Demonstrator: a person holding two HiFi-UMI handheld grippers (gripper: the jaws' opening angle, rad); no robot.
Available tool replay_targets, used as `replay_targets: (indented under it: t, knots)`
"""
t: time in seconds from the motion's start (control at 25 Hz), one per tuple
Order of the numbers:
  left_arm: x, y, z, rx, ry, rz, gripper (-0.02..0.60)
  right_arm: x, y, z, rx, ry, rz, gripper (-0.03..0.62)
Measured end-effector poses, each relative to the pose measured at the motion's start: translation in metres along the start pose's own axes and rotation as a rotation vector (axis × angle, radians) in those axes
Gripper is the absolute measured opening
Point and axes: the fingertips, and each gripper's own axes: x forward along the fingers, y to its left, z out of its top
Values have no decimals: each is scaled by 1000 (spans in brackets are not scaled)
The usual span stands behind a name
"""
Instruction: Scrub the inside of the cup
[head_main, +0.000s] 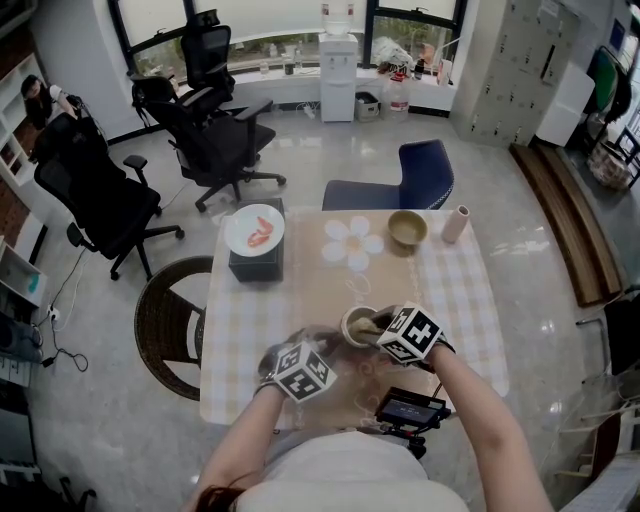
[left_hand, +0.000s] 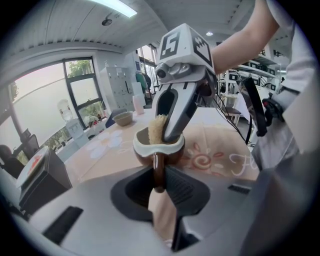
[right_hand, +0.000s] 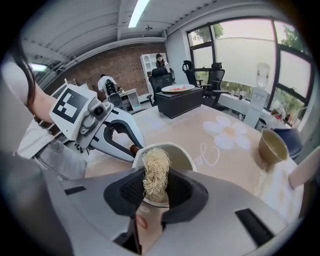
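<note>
Left gripper (left_hand: 159, 176): jaws drawn in on the brown handle (left_hand: 158, 165) of the cup (left_hand: 172, 148), which passes straight down between the two pads. The cup itself sits just beyond the jaw tips, upright, with its mouth facing up. It is brown outside with a white rim and a pale interior.

Right gripper (right_hand: 156, 184): jaws pinched on a tuft of straw-coloured scrubber (right_hand: 156, 170). The scrubber stands up from between the pads and its far end sits inside the mouth of the cup, against the near inner wall. In the left gripper view the right gripper comes down from above at a slant, with its tips and the scrubber dipping past the rim.

Position on the table (head_main: 455, 300): in the head view the cup is over the near half of the checked cloth, close to the person, between the two marker cubes. The left gripper is on its near left side and the right gripper is directly to its right. Whether the cup's base rests on the cloth cannot be determined from any view.

Other items, all well apart from the cup at the far side of the table:
- A flower-shaped mat (head_main: 352, 243).
- A bowl (head_main: 407, 228).
- A pale cylinder (head_main: 456, 224) just beside the bowl.
- A white plate (head_main: 254, 230) on a dark box (head_main: 255, 268) at the far left corner.
</note>
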Motion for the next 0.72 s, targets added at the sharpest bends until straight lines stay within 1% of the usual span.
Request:
replay_targets:
  t: [0.08,0.2,0.32,0.4,0.48,0.56,0.72]
  knots:
    - [0,0,1,-2,-1,2,60,-2,-5,2,-33,-7,-39,92]
    - [0,1,0,-2,-1,4,60,-6,-14,7,-108,-34,-138,92]
    - [0,1,1,0,-1,7,60,-7,-21,9,-235,-22,-256,92]
    - [0,2,1,3,0,10,60,-5,-21,7,-308,9,-299,92]
    - [0,3,1,-1,1,16,60,-2,-22,4,-336,51,-312,92]
    - [1,3,1,-10,2,18,60,0,-22,2,-317,102,-298,92]
    - [0,2,1,-16,2,14,60,1,-21,-2,-221,220,-199,92]
